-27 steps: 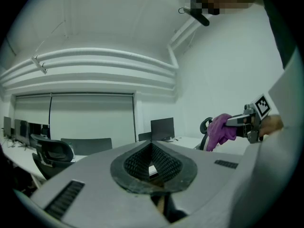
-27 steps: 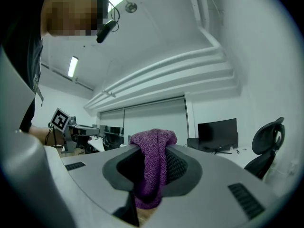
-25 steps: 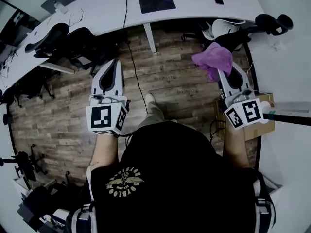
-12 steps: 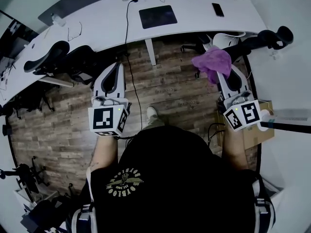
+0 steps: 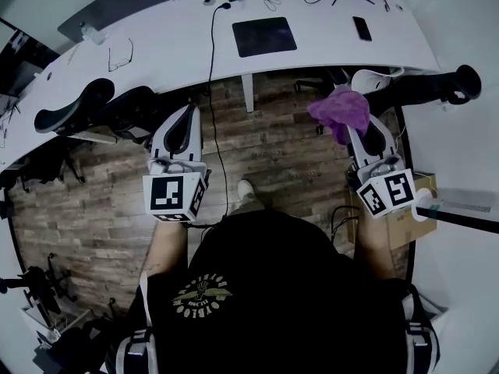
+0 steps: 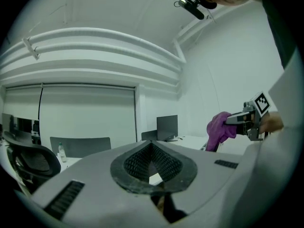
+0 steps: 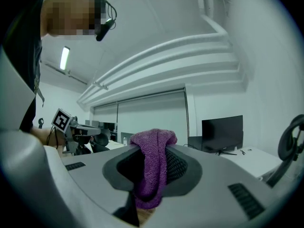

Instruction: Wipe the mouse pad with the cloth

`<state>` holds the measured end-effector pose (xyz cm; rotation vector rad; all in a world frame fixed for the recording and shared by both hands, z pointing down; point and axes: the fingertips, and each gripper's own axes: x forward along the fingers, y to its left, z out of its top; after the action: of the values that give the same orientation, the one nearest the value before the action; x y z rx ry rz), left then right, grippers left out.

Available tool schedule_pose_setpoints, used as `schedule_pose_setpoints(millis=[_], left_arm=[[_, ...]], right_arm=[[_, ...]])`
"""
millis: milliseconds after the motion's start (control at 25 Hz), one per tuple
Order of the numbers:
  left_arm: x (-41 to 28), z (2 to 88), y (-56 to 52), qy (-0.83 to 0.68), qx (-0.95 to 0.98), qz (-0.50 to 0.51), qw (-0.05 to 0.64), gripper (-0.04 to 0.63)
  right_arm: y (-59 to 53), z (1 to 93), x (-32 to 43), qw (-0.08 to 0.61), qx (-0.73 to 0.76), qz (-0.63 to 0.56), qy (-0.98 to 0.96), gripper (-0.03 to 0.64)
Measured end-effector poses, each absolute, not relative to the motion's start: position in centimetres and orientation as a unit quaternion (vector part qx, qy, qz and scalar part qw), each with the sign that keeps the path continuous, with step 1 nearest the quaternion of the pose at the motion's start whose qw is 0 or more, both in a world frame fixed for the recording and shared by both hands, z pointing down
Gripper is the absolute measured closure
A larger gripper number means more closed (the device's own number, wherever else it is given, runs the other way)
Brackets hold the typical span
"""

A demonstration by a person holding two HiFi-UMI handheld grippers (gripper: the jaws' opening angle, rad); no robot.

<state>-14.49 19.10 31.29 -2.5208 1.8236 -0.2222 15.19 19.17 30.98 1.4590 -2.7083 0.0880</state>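
Purple cloth [image 5: 341, 109] is hanging clamped in the right gripper [image 5: 355, 128], while the dark mouse pad [image 5: 264, 36] is lying on the white desk [image 5: 156, 45], well ahead and to its left, long side running crosswise. The left gripper [image 5: 182, 125] is hovering alongside, jaws together on nothing.

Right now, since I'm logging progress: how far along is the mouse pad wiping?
Done: the cloth is picked up, clamped in the right gripper. In hand: it hangs over the floor, short of the desk. Left: reaching the mouse pad and wiping it. The left gripper is shut, empty.
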Motion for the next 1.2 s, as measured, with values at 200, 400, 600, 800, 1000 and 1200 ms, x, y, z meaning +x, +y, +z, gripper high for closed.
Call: schedule_pose_setpoints(millis=[200,400,600,800,1000,1200], left_arm=[[-16.8,31.9,16.8,0.587,-0.807,-0.067,0.001,0.594],[-19.5,31.4,14.8,0.589,-0.807,-0.053,0.002,0.594],[-21.3,31.3,13.4,0.585,-0.810,-0.042,-0.001,0.594],[-20.8,31.1,12.8,0.577,-0.816,-0.037,0.003,0.594],[-20.6,31.1,12.7,0.573,-0.818,-0.043,0.006,0.594],[-20.7,31.4,12.3,0.578,-0.814,-0.052,0.006,0.594]], right_arm=[[16.7,30.7,13.2,0.041,0.476,0.024,-0.878,0.531],[14.7,29.7,10.7,0.045,0.479,0.014,-0.876,0.531],[14.0,28.1,9.1,0.047,0.485,-0.006,-0.873,0.531],[14.2,28.0,10.5,0.040,0.508,0.006,-0.860,0.531],[13.9,28.2,11.2,0.031,0.515,0.008,-0.857,0.531],[13.3,28.7,11.3,0.026,0.510,0.015,-0.860,0.531]])
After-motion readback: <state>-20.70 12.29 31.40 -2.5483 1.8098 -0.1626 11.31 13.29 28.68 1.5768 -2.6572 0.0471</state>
